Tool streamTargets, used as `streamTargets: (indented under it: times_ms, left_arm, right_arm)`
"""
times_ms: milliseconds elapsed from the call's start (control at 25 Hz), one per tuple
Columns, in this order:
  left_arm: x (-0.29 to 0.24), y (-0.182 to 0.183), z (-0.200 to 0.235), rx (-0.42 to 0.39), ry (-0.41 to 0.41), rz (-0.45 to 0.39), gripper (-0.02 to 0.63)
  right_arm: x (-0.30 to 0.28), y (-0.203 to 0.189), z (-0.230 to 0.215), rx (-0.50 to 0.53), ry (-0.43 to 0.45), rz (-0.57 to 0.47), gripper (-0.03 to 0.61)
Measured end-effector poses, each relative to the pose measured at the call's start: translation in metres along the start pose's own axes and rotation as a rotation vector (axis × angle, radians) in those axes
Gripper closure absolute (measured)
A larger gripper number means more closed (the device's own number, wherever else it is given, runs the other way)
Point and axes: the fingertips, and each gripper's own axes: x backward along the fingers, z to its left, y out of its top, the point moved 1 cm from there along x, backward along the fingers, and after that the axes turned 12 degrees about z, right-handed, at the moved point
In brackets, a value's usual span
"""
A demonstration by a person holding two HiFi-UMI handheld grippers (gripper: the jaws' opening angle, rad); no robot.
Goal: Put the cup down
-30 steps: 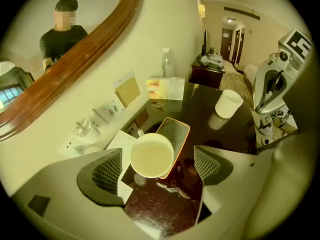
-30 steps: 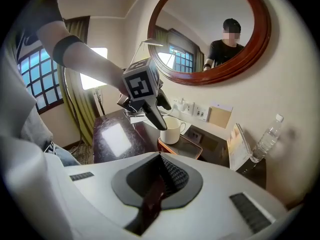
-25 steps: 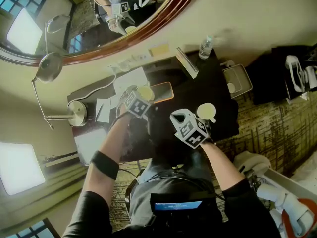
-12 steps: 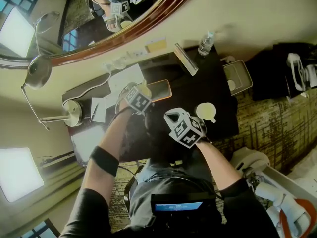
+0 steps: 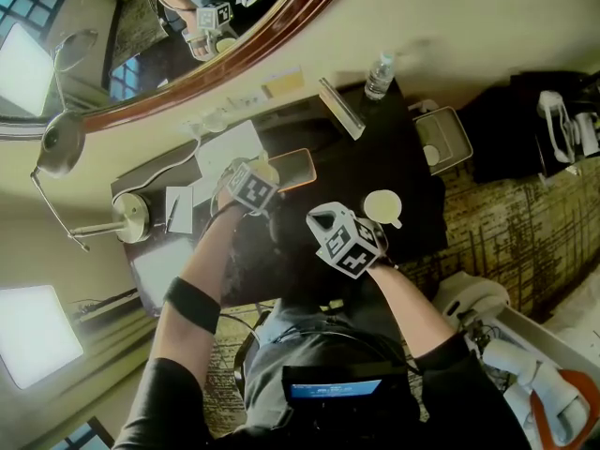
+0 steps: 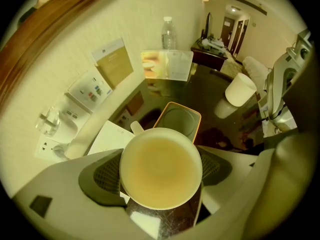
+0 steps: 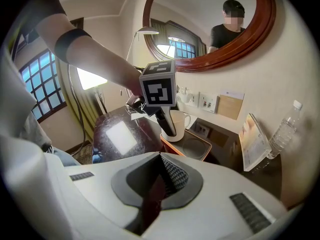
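A white cup [image 6: 161,168] with a handle stands upright between the pads [image 6: 102,176] of my left gripper [image 6: 160,181], which has just been closing and is shut on it. In the right gripper view the cup [image 7: 180,123] rests at the near end of an orange-rimmed tray [image 7: 196,147], with the left gripper [image 7: 167,126] pointing steeply down at it. In the head view the cup [image 5: 270,170] and tray [image 5: 300,165] lie left of centre on the dark desk. My right gripper [image 7: 160,174] hovers shut and empty short of the tray.
A second white cup [image 5: 382,206] stands on the desk to the right. A water bottle [image 5: 379,75] and a leaflet stand [image 5: 339,109] sit at the back by the wall. Papers [image 5: 230,148] and a lamp base [image 5: 127,216] are at the left. A round mirror hangs above.
My left gripper has come down a little with the cup onto the tray's near end. The right gripper has stayed where it was.
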Motion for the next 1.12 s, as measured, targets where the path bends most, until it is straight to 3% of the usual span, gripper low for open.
streamTargets:
  times_ms: [240,480,640,800,1120]
  left_arm:
    - [0.013,-0.005,0.003,0.064,0.012,0.009,0.184]
    - [0.022,-0.002,-0.003,0.077,0.001,-0.027,0.184]
    - [0.044,-0.008,0.000,0.105,0.045,0.003,0.184]
    - [0.042,-0.006,-0.014,0.134,-0.014,-0.054,0.184]
    - [0.065,-0.029,-0.036,0.264,-0.023,-0.061,0.184]
  right_arm:
    - [0.004,-0.003,-0.003,0.002,-0.009,0.003,0.563]
    - [0.009,-0.004,-0.005,0.017,-0.010,0.002,0.563]
    - [0.013,-0.002,-0.006,0.028,-0.008,0.002,0.563]
    - [0.020,0.000,-0.006,0.049,-0.011,0.002,0.563]
    - [0.028,-0.003,-0.004,0.081,0.001,0.001,0.563]
